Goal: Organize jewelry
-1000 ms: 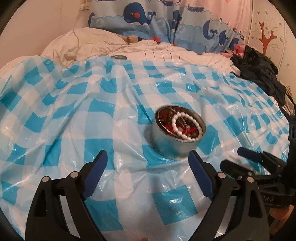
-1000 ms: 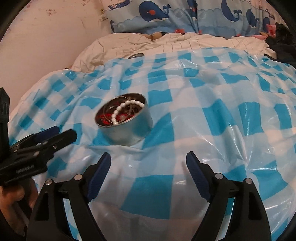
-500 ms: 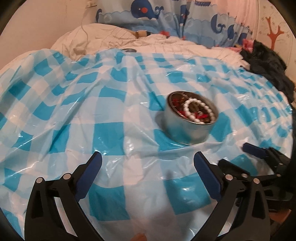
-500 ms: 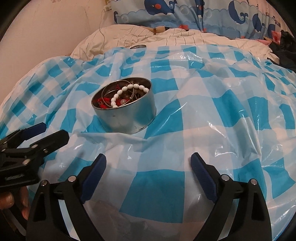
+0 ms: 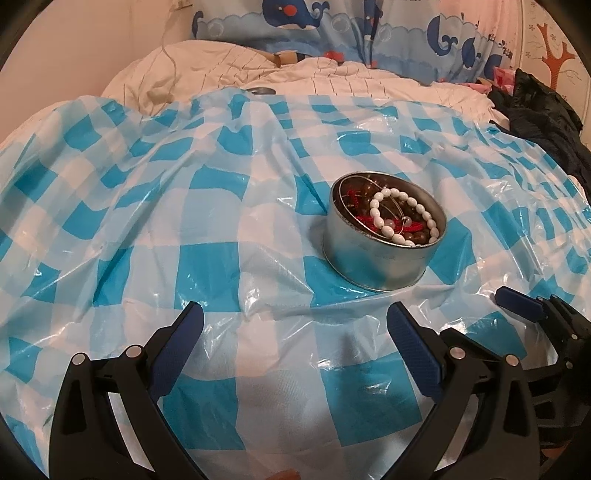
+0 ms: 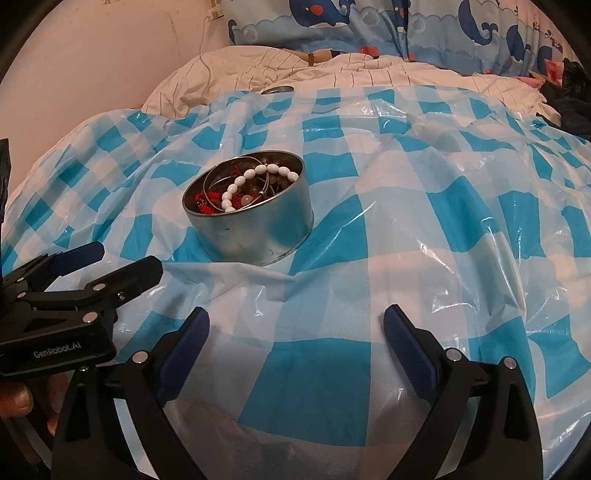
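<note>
Left gripper: its jaws are wide apart and hold nothing. Only the checked sheet is between them.
Right gripper: its jaws are opening, almost all the way. Nothing is between them but the sheet.
Side by side: the two grippers are next to each other, both tipped down toward the bed.
Tin: a round metal tin stands upright on the sheet, in front of both grippers and not touching them.
Jewelry: a ring of white beads lies on top in the tin, over brown beads, red bits and thin wire hoops.
Sheet: shiny blue and white plastic, wrinkled, spread over the bed.
Far end: a cream blanket and a whale pillow.
</note>
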`<state>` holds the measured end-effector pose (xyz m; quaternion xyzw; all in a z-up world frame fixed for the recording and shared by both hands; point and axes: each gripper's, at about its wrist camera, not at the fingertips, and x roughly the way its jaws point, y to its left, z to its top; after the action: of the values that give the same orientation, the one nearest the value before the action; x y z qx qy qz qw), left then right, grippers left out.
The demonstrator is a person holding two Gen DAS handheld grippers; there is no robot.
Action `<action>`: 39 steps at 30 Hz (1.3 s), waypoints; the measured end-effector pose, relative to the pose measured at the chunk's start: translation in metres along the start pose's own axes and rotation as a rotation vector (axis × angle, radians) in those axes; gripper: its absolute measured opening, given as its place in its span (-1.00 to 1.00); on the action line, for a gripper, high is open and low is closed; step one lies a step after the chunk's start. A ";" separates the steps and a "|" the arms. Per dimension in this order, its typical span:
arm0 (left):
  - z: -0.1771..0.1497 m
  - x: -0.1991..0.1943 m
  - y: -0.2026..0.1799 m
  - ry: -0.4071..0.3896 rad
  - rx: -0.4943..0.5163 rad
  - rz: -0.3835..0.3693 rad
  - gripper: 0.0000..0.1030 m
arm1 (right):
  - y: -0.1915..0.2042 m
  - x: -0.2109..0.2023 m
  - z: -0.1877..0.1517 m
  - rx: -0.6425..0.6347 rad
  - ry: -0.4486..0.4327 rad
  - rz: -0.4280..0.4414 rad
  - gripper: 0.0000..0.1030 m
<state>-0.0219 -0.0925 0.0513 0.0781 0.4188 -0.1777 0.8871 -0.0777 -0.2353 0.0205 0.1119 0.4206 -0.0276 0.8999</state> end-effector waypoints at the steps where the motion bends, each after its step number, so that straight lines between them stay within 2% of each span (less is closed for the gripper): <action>1: 0.000 0.001 0.000 0.004 -0.003 -0.004 0.85 | 0.000 0.000 0.000 0.001 0.000 0.001 0.80; 39: -0.003 0.009 0.001 0.027 -0.026 -0.051 0.85 | 0.002 0.003 -0.003 -0.006 0.008 -0.002 0.86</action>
<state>-0.0185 -0.0925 0.0427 0.0583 0.4349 -0.1939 0.8774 -0.0777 -0.2330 0.0164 0.1089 0.4244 -0.0270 0.8985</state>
